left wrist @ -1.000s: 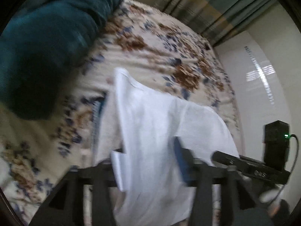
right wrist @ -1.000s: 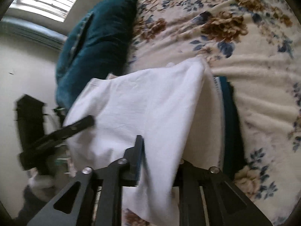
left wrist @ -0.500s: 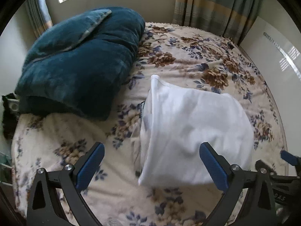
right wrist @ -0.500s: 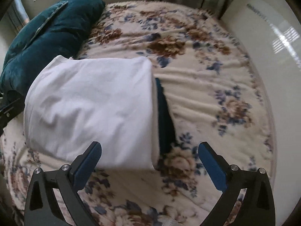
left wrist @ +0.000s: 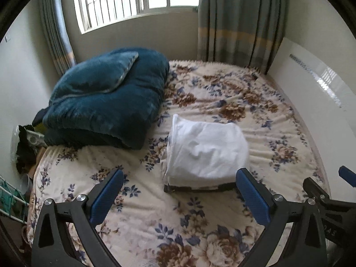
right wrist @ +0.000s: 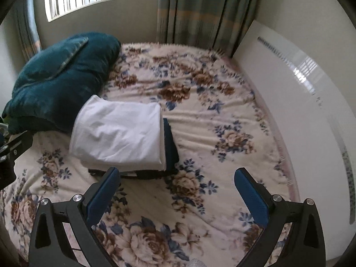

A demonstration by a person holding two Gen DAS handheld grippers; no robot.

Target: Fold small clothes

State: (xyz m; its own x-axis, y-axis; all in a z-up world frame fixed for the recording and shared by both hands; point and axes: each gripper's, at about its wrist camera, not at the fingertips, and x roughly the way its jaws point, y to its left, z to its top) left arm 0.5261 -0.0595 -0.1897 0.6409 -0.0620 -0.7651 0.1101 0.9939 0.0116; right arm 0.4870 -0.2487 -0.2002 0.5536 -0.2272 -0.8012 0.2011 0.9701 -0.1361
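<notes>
A folded white garment lies on top of a small stack of folded clothes on the flowered bed; a dark folded piece sticks out under it. My left gripper is open, raised above the bed on the near side of the stack, with nothing between its blue pads. My right gripper is open too, held above the bedspread to the near right of the stack, and holds nothing. The right gripper's tip shows at the right edge of the left wrist view.
A big folded teal blanket fills the bed's far left. White panel runs along the right side. Window and curtains stand behind the bed. Clutter and a wire rack sit off the left edge.
Both grippers were shut on the white garment; they let go, opened wide and pulled back and upward. The garment now rests folded on the stack.
</notes>
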